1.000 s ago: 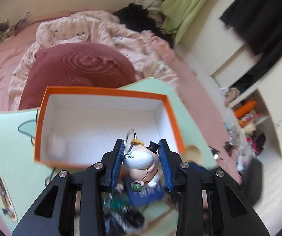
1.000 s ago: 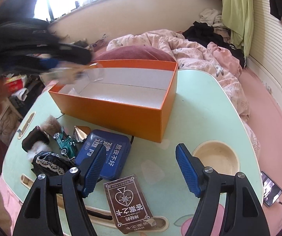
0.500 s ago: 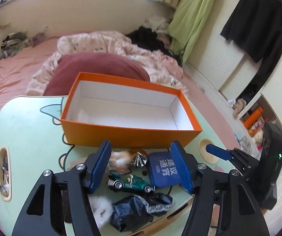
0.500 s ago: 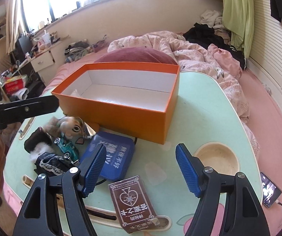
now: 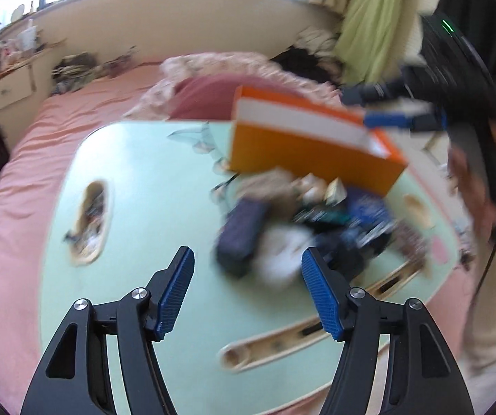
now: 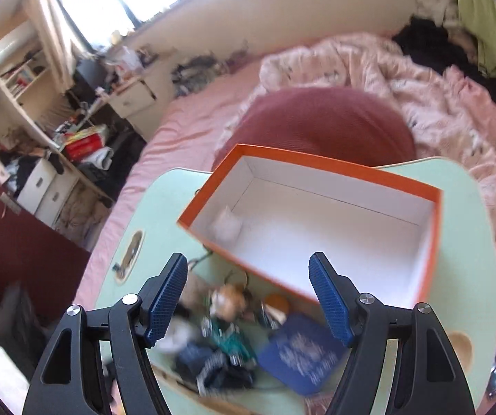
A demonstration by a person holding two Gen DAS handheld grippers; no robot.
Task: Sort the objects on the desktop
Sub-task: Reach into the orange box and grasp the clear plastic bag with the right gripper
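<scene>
Tongs on the left (image 5: 248, 290) are held spread wide and empty above the green table (image 5: 137, 228), the blurred clutter (image 5: 303, 221) lying beyond them. Right tongs (image 6: 248, 295) are likewise spread and empty over that clutter (image 6: 227, 342). Behind it the orange box (image 6: 320, 221) is seen, a pale item (image 6: 227, 229) inside its left end.

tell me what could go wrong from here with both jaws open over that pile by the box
1. The pile is tightly packed: the toy car touches the dark lacy cloth, so the right gripper may snag both.
2. Both views are motion-blurred, so aim may be off.
3. The orange box sits right behind the pile and could get knocked.
</scene>
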